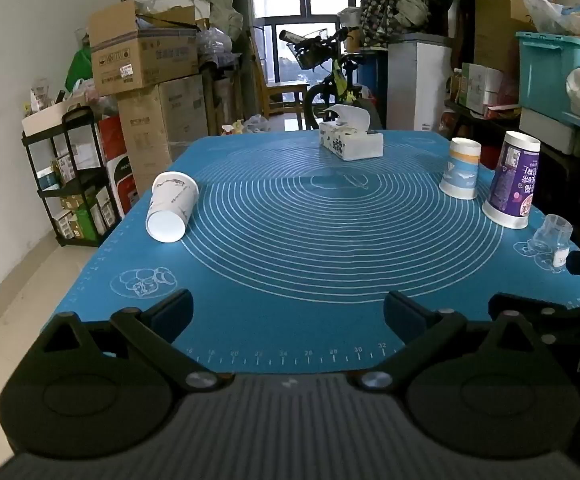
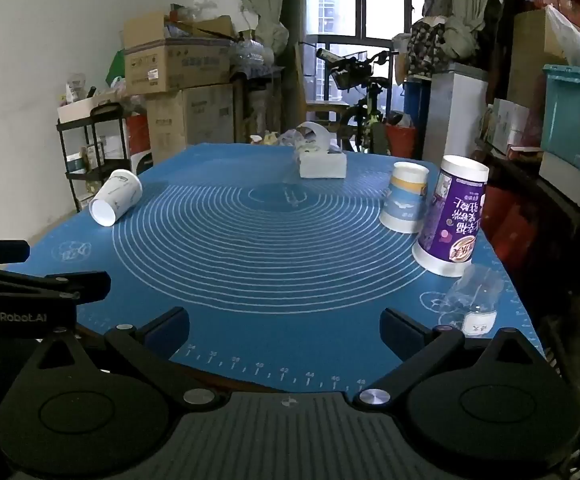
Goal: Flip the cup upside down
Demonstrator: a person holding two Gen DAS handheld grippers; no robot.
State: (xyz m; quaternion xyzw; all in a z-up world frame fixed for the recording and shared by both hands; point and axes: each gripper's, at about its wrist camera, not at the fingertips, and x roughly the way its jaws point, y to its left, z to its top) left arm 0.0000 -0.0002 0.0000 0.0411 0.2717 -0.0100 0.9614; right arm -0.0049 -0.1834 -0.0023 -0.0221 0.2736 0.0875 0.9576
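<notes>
A white paper cup [image 1: 171,207] lies on its side at the left of the blue mat [image 1: 290,240], its base toward me; it also shows in the right wrist view [image 2: 116,202]. A blue-and-white cup [image 1: 462,168] [image 2: 405,202], a tall purple cup [image 1: 513,179] [image 2: 451,220] and a small clear cup [image 1: 550,239] [image 2: 474,300] stand upside down along the right side. My left gripper [image 1: 288,312] is open and empty over the near edge. My right gripper [image 2: 286,330] is open and empty beside it, near the clear cup.
A tissue box [image 1: 349,138] [image 2: 322,160] sits at the far middle of the mat. A black shelf [image 1: 70,176] and cardboard boxes [image 1: 146,60] stand left of the table. Bins and bags crowd the right. A bicycle [image 1: 329,72] stands behind.
</notes>
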